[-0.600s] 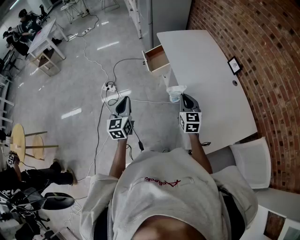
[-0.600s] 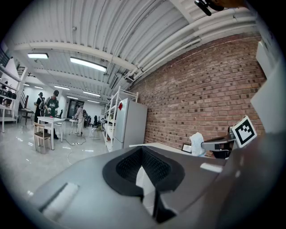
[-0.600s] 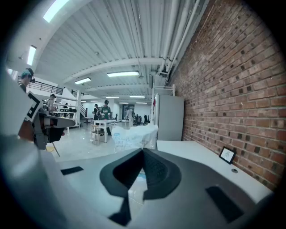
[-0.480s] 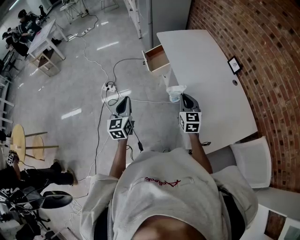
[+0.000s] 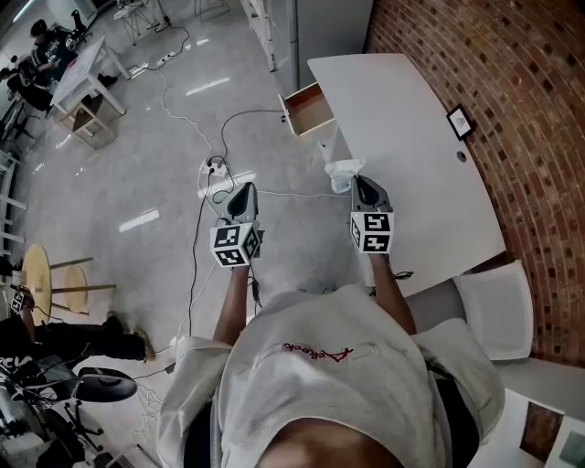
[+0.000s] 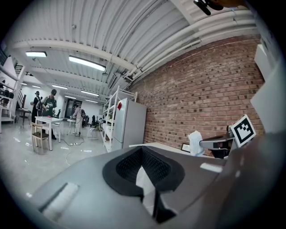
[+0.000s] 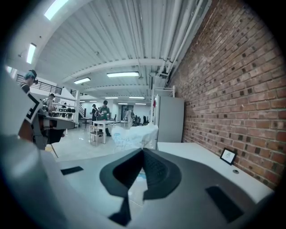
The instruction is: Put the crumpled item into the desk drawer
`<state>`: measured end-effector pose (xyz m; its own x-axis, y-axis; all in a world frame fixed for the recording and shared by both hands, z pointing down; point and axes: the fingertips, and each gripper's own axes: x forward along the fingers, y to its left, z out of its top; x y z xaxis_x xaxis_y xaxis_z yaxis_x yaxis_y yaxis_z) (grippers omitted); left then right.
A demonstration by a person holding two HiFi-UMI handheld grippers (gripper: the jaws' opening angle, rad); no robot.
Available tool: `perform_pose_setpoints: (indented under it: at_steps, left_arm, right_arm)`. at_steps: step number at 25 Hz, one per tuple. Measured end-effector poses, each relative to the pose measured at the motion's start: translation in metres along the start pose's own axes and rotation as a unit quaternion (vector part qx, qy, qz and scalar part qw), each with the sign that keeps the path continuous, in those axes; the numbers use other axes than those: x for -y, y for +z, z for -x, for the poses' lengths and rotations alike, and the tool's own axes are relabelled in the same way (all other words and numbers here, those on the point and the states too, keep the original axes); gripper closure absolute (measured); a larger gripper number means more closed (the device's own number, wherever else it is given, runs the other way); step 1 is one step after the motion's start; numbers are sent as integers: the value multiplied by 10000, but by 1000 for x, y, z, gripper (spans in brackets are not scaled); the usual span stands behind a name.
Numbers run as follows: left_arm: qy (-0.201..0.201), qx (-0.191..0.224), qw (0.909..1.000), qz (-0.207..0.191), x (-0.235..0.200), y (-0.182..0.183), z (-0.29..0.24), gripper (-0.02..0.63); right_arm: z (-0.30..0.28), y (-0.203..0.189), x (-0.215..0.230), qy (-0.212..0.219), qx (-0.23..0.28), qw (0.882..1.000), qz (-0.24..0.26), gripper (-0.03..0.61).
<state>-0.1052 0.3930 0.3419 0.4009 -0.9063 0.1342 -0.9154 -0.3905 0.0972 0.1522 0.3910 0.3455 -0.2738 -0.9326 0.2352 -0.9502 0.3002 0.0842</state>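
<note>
A crumpled whitish item [image 5: 342,173] hangs at the tip of my right gripper [image 5: 360,189], which is shut on it, just off the near left edge of the white desk [image 5: 411,155]. In the right gripper view the crumpled item [image 7: 134,135] stands up past the closed right gripper [image 7: 143,151]. The desk drawer [image 5: 309,110] is pulled open at the desk's far left corner, its brown inside bare. My left gripper [image 5: 243,197] hovers over the floor, shut on nothing. From the left gripper [image 6: 142,150] view, the crumpled item [image 6: 195,142] shows at the right.
A small picture frame [image 5: 459,122] and a cable hole [image 5: 462,156] are on the desk near the brick wall [image 5: 539,110]. A power strip with cables [image 5: 212,170] lies on the floor. A white chair [image 5: 494,309] stands at the right, a tall white cabinet [image 5: 324,27] beyond the desk.
Both grippers and the crumpled item have shifted a little forward, toward the open drawer. Both stay shut.
</note>
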Motion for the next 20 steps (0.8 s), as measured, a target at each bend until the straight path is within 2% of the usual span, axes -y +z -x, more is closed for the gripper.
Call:
perform_pose_setpoints:
  at_steps: [10, 15, 20]
  left_arm:
    - [-186, -100, 9998, 19, -18, -10, 0, 604]
    - [-251, -164, 9995, 29, -20, -21, -16, 604]
    - [-261, -165, 9995, 54, -19, -21, -8, 604]
  right_arm:
    - [-2, -4, -20, -118, -92, 9999, 77, 566]
    - [-16, -16, -15, -140, -162, 9997, 67, 566]
    - [-10, -16, -21, -122, -214, 9997, 85, 566]
